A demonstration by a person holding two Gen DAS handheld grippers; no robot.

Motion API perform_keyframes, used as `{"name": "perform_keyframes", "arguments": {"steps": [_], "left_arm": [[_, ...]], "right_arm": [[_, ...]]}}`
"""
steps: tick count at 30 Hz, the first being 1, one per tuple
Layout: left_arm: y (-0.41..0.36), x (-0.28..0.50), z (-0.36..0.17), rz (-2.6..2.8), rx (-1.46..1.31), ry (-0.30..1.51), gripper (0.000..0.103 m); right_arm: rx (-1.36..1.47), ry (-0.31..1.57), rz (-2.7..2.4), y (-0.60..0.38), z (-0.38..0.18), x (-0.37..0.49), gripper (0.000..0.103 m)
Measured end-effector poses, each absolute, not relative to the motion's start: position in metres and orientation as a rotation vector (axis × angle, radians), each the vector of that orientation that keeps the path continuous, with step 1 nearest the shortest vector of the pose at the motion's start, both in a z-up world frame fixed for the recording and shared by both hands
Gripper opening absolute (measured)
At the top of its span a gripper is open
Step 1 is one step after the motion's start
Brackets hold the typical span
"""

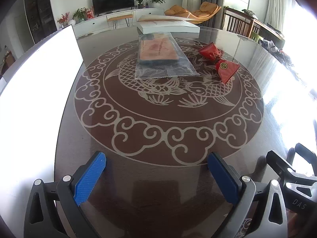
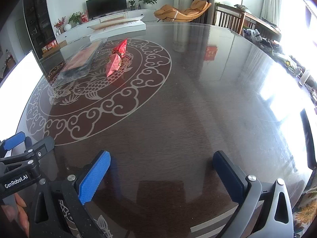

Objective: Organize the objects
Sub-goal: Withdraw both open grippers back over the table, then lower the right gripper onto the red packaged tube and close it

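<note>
A flat orange pack in a clear plastic bag (image 1: 160, 54) lies on the round glass table (image 1: 158, 138), over the fish pattern. A red wrapped gift pouch tied in the middle (image 1: 220, 62) lies just right of it. Both also show in the right wrist view, the bag (image 2: 79, 63) at the left and the pouch (image 2: 116, 59) beside it. A white flat box (image 1: 168, 26) sits at the table's far edge. My left gripper (image 1: 156, 170) is open and empty near the front edge. My right gripper (image 2: 161, 170) is open and empty, to the right of the left one.
A bright white panel (image 1: 39, 79) stands at the table's left edge. Beyond the table are a TV cabinet (image 1: 118, 17), an orange lounge chair (image 1: 198, 11) and a wooden chair (image 1: 237, 22). Cluttered items line the right side (image 2: 267, 41).
</note>
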State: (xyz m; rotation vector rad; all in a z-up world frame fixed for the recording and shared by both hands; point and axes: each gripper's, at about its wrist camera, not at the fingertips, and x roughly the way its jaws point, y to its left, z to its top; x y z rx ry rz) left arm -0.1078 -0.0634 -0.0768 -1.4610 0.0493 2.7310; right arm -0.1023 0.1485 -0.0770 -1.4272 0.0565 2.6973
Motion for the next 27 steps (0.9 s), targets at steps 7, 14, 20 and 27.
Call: {"name": "perform_keyframes", "arguments": {"steps": [7,14,20,27], "left_arm": [[-0.064,-0.107,-0.078,2.737,-1.447,0.048,0.103],[-0.063,-0.106,-0.078,2.747,-1.445,0.047,0.103],[-0.064,-0.106,-0.078,2.748,-1.445,0.045,0.103],[-0.063,-0.106,-0.078,2.749,-1.445,0.044,0.103]], "right_arm": [[-1.427,0.057,2.697,0.148,-0.077,-0.102,0.103],[-1.434,0.056,2.695,0.148,-0.077,-0.103,0.103],[-1.577,-0.035,2.732,0.133,-0.076,-0.136,0.103],[-1.597,-0.103,2.795,0.111,-0.078,-0.220,0.103]]}}
